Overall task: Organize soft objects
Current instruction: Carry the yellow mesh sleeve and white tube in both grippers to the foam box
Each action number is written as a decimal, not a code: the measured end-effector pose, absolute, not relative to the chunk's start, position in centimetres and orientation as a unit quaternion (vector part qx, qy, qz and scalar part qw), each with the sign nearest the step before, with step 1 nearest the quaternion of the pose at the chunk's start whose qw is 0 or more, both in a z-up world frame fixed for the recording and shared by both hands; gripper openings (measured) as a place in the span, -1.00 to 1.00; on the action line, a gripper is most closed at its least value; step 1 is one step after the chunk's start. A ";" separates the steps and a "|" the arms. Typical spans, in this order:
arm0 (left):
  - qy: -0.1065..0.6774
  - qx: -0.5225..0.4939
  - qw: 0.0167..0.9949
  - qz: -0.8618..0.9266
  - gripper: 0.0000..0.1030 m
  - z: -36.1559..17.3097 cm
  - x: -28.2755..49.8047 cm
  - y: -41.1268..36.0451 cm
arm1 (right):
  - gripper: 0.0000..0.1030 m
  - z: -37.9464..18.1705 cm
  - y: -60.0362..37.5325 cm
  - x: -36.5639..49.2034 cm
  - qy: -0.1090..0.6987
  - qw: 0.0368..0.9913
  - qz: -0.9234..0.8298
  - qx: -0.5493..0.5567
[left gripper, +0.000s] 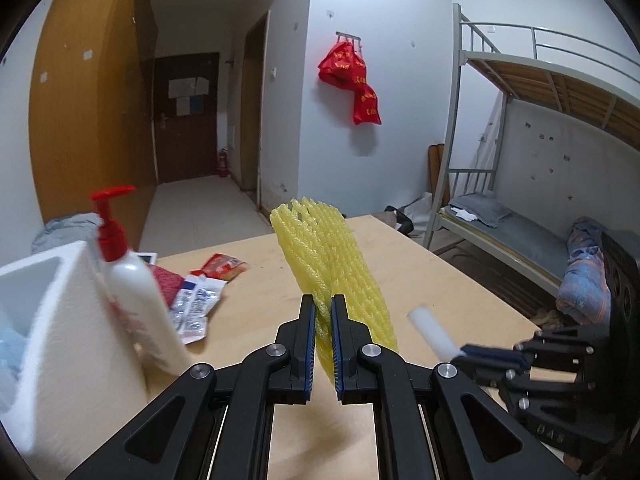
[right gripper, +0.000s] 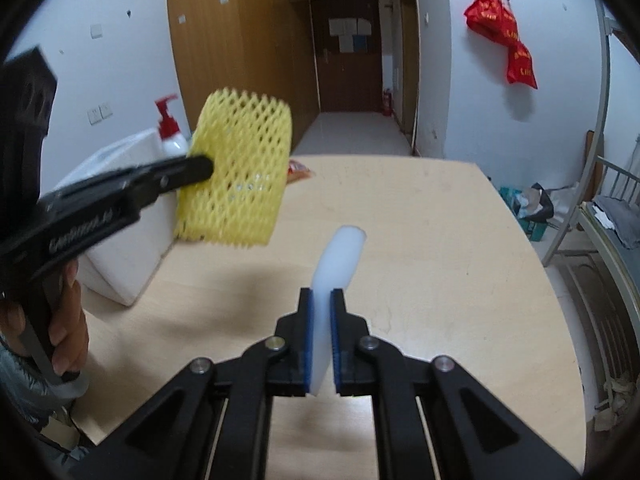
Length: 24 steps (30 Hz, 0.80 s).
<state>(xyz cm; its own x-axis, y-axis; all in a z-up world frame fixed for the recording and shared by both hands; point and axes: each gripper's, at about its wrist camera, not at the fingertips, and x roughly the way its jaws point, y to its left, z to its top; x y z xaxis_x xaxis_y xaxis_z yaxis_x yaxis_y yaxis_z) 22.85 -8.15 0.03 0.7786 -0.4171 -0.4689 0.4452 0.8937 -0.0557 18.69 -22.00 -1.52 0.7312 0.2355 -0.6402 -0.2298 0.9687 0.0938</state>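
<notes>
The yellow foam net (left gripper: 332,264) stands up out of the left gripper (left gripper: 323,336), whose jaws are pinched on its lower edge, so the mesh hangs clear of the table (left gripper: 440,280) and fans upward and ahead of the fingers; gripped at one edge like this, it can probably be carried without dragging or folding. The white foam strip (right gripper: 340,256) is clamped the same way in the right gripper (right gripper: 321,336), jaws pressed on its near end, the free end curving forward and up. In the left wrist view that strip (left gripper: 428,330) sits to the right of the left gripper, well apart from the net, likely to keep the two soft pieces from tangling.

Just left of the left gripper stands a white foam box (left gripper: 52,320), open at the top, seemingly the place for these pieces. A pump bottle (left gripper: 132,280) with a red head leans against its wall. Beyond it, ahead and left, sachets (left gripper: 196,304) and a red packet (left gripper: 222,266) lie flat on the table, not foam and so probably left alone
</notes>
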 end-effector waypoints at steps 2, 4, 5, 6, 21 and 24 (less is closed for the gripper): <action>0.235 0.032 0.945 -0.223 -0.84 0.6 21.5 -7.7 | -0.81 -0.9 -21.8 18.1 0.332 0.934 0.130 0.008; 0.228 0.033 0.948 -0.219 -0.84 1.3 20.1 -7.3 | -0.81 -0.2 -21.8 17.5 0.320 0.938 0.134 0.012; 0.225 0.034 0.949 -0.217 -0.84 1.6 19.4 -7.1 | -0.81 0.1 -21.6 17.1 0.314 0.939 0.137 0.011; 0.222 0.037 0.951 -0.213 -0.84 2.0 18.8 -7.0 | -0.81 0.4 -21.5 16.8 0.309 0.941 0.139 0.011; 0.179 0.056 0.968 -0.165 -0.84 5.3 10.2 -4.0 | -0.81 3.6 -19.8 11.5 0.241 0.956 0.168 0.020; 0.173 0.060 0.970 -0.159 -0.84 5.5 8.7 -3.7 | -0.81 3.8 -19.3 10.5 0.233 0.957 0.172 0.017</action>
